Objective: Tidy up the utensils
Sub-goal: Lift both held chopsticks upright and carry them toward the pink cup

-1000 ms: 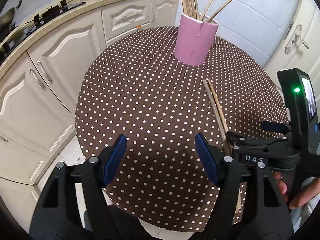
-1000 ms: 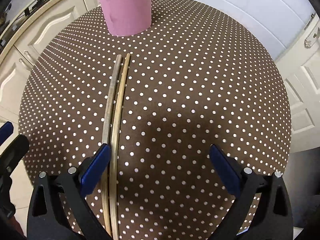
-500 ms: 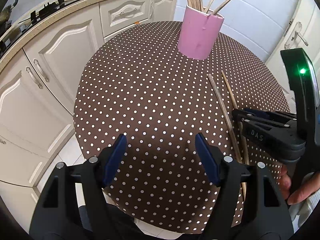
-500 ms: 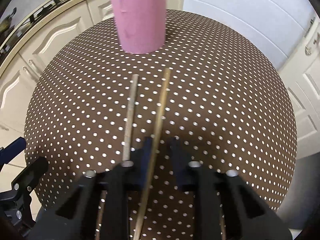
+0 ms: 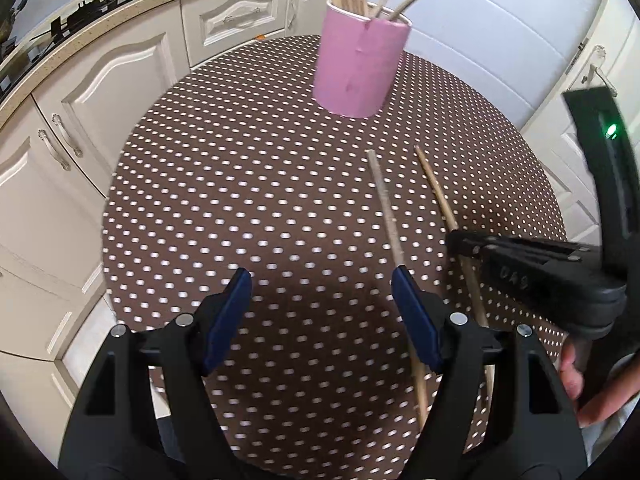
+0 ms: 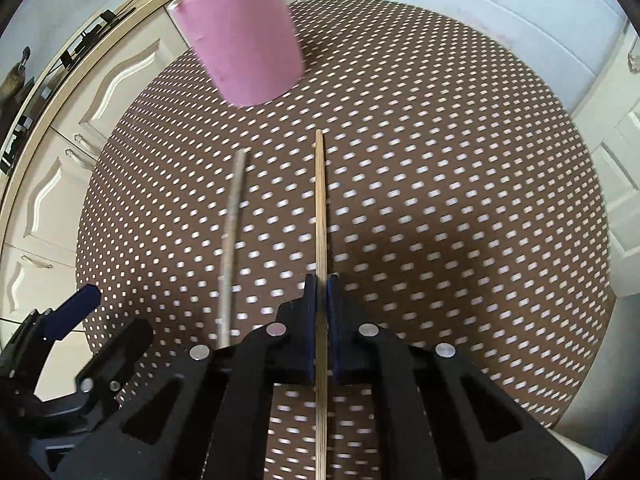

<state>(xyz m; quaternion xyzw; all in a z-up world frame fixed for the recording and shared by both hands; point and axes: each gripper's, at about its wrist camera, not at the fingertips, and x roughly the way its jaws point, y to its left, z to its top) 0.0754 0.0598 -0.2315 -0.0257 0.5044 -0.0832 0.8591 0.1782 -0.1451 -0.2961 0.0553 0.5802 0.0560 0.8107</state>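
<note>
My right gripper (image 6: pixel 321 280) is shut on a light bamboo chopstick (image 6: pixel 320 200), held off the table and pointing at the pink cup (image 6: pixel 244 36). It shows in the left wrist view (image 5: pixel 456 240) with the same chopstick (image 5: pixel 434 188). A greyer chopstick (image 6: pixel 232 220) lies on the brown polka-dot tablecloth (image 6: pixel 440 160) to its left; it also shows in the left wrist view (image 5: pixel 386 208). The pink cup (image 5: pixel 360 66) holds several wooden sticks. My left gripper (image 5: pixel 322 280) is open and empty above the near part of the table, its right finger beside the grey chopstick.
White kitchen cabinets (image 5: pixel 100 88) with a beige countertop curve along the left and back. White doors with handles (image 5: pixel 596 72) stand at the right. The round table's edge (image 5: pixel 108 248) drops to the floor on the left.
My right gripper closed on the light chopstick and lifted it away from the grey one. Both grippers moved toward the pink cup. The left gripper stayed open.
</note>
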